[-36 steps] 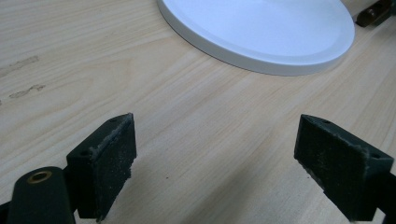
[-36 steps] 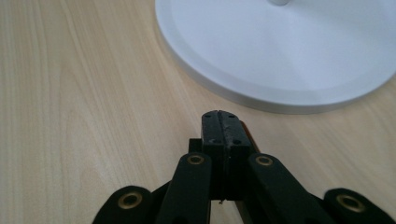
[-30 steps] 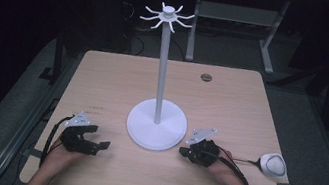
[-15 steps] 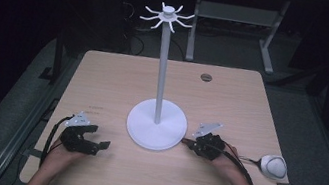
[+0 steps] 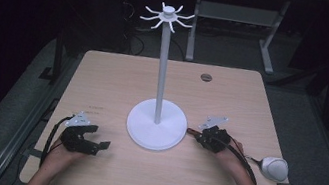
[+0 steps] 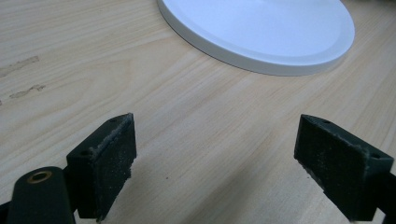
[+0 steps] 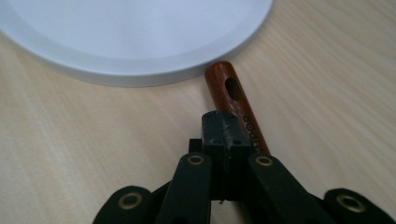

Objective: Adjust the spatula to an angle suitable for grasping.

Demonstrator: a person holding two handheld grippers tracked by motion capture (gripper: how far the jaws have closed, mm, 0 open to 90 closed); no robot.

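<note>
Your right hand-held gripper (image 7: 223, 140) has its jaws clenched together, and a brown wooden handle (image 7: 235, 107) with a hanging hole runs out from beside/under them toward the white stand base (image 7: 130, 42). Whether the pads actually pinch the handle or it just lies under the jaws on the table, can't tell from the right gripper view (the pads sit pressed flat on each other, handle off to one side). The handle tip lies just beside the base rim, maybe touching it, low over the table (image 5: 118, 85).

Your left hand-held gripper (image 5: 86, 139) is released, jaws wide w/ nothing between them, resting low over the wood near the front-left corner, base a bit beyond.

Outward: the stand's pole (image 5: 161, 71) rises from the base to a ring of white hooks (image 5: 167, 17) at the top, all bare. A round white-grey object (image 5: 274, 167) sits at the right edge of the table; a small dark grommet (image 5: 206, 77) near the far edge.

Progress, as I read it: early. You've got the handle end at the base, but nothing hangs yet. Left to do, prob.: lift the utensil, bring the hole up to a hook, slip it on, let go.
</note>
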